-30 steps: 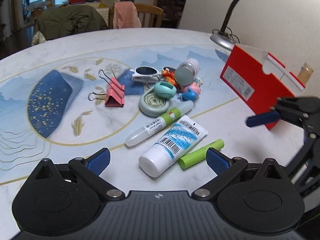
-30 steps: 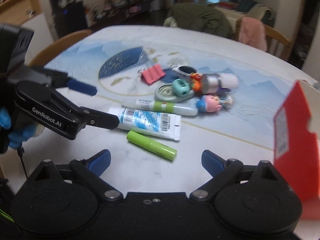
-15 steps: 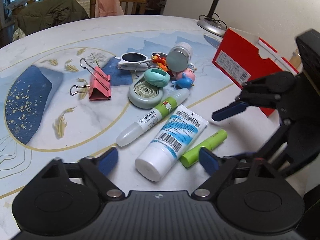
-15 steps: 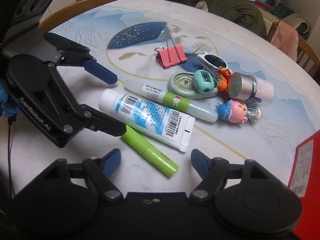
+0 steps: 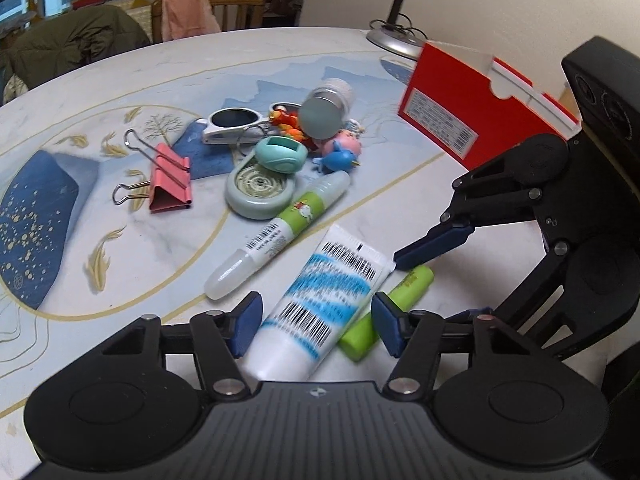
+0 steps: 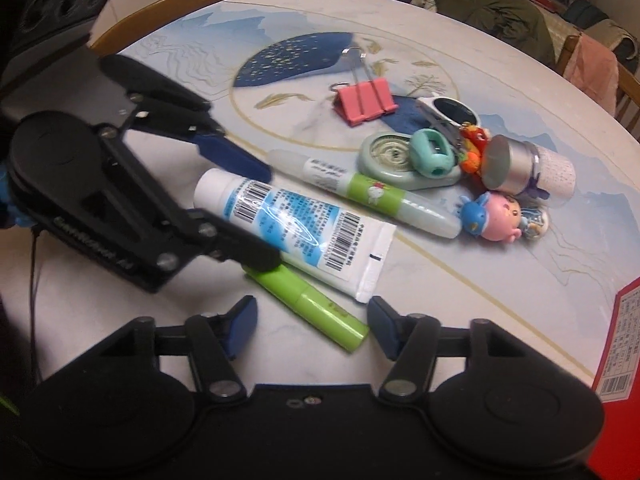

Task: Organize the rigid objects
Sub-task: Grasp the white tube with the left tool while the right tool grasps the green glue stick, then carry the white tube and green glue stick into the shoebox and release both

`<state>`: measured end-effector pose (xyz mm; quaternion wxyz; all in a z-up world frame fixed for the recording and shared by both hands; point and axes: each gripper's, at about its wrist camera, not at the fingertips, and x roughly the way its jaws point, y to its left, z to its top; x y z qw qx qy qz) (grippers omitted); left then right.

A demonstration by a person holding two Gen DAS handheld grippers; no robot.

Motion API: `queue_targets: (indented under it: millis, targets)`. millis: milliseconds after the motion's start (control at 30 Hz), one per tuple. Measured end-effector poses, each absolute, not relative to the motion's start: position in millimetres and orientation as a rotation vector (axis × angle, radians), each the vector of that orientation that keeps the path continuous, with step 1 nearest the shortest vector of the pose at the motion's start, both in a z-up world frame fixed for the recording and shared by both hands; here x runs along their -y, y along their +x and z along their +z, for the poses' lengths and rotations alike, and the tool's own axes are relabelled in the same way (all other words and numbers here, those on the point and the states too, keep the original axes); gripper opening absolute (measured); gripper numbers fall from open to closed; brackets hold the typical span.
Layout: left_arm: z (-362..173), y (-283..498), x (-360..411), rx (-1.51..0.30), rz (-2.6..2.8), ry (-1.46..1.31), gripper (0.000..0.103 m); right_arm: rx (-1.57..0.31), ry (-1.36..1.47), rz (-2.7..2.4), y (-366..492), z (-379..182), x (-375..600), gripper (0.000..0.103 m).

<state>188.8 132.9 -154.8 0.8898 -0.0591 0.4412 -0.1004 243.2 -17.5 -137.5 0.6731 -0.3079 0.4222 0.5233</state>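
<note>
Pale marble-patterned tabletop (image 5: pixel 280 64) with a printed blue-and-gold landscape fills both views; behind it stand wooden chairs (image 5: pixel 236 4) draped with a pink cloth and an olive jacket, a window, and a cream wall beside a silver gooseneck desk lamp (image 5: pixel 394 36). An open red cardboard box (image 5: pixel 464 120) with white inner edges stands at the table's far right; what it holds cannot be seen. Scattered in a loose cluster are a pink metal binder clip (image 5: pixel 170 184), a round pale-green tape dispenser (image 5: pixel 260 188) with a teal plastic ring (image 5: pixel 280 154) resting on it, a white-framed pair of sunglasses (image 5: pixel 232 122), a silver-capped cylindrical jar (image 5: pixel 326 110) lying on its side, and small pink and blue toy figures (image 5: pixel 340 152). Nearer lie a translucent glue pen with a green label (image 5: pixel 280 232), a white squeeze tube with blue printing and barcodes (image 5: pixel 320 304), and, touching its side, a lime-green plastic stick (image 6: pixel 308 304). The left gripper (image 5: pixel 316 324) points down with its blue pads straddling the capped end of the white tube and part of the green stick; its jaws are closing, not yet pressing. The right gripper (image 6: pixel 312 326) brackets the far end of the green stick, jaws closing, pads apart from it.
</note>
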Motion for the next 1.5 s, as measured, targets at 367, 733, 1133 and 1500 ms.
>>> queue_targets:
  millis: [367, 733, 1133, 1500]
  targets:
    - [-153.6, 173.7, -124.0, -0.911, -0.185, -0.067, 0.040, -0.899, -0.744, 1.173, 211.4, -135.1, 28.4, 0.026]
    - [-151.0, 159.9, -113.1, -0.891, -0.108, -0.055, 0.039, -0.984, -0.498, 0.927, 217.7, -133.4, 73.4, 0.015]
    - [-160.7, 146.1, -96.7, -0.908, -0.042, 0.025, 0.059, -1.013, -0.381, 0.859, 216.2, -126.1, 112.6, 0.015]
    - [-149.9, 148.7, -76.9, -0.886, 0.033, 0.035, 0.035, -0.981, -0.276, 0.834, 222.3, -96.8, 149.3, 0.015]
